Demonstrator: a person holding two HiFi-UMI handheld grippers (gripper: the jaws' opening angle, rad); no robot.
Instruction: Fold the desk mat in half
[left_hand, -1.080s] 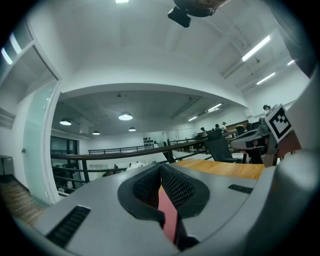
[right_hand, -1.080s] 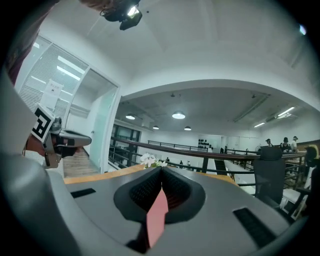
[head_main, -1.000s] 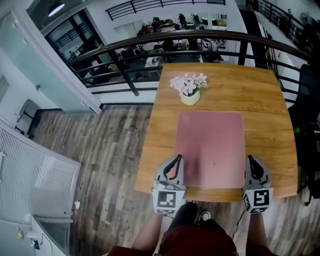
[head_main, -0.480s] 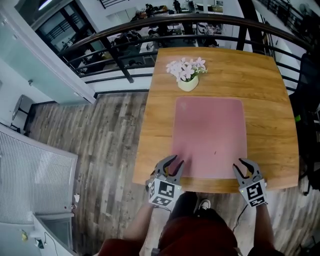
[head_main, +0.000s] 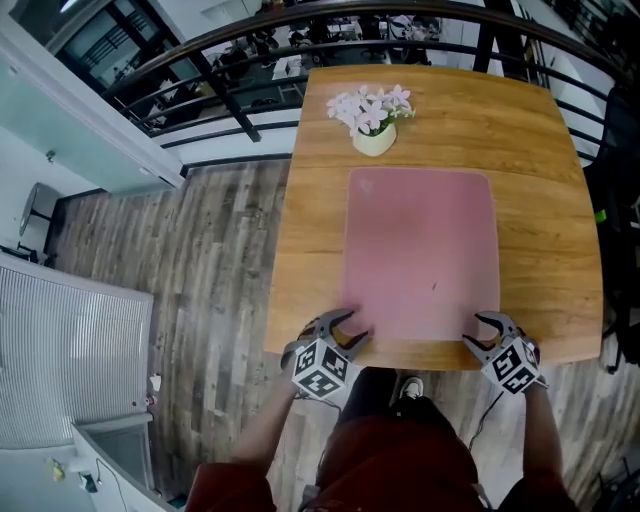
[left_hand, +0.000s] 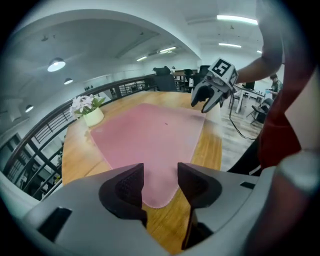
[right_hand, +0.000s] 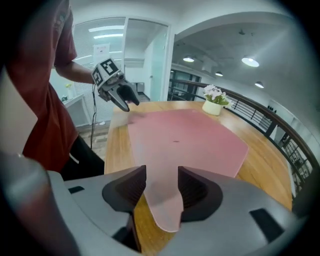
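A pink desk mat (head_main: 420, 250) lies flat on the wooden table (head_main: 310, 250), its long side running away from me. My left gripper (head_main: 350, 330) hovers at the mat's near left corner and my right gripper (head_main: 474, 331) at the near right corner. Both point down at the table, and their jaws have just been opening. In the left gripper view the mat's rounded corner (left_hand: 159, 195) shows in the gap between the jaws, apart from the pads. In the right gripper view the other corner (right_hand: 166, 212) lies likewise. Neither gripper holds anything.
A pale pot of pink-white flowers (head_main: 373, 130) stands just beyond the mat's far edge. A dark railing (head_main: 230, 100) runs behind the table. Wood-plank floor (head_main: 210, 270) lies to the left. My legs and a shoe (head_main: 410, 385) are at the near edge.
Both grippers have dropped toward the table's near edge and tipped downward. Their jaws went from shut to open, now at the mat's near corners.
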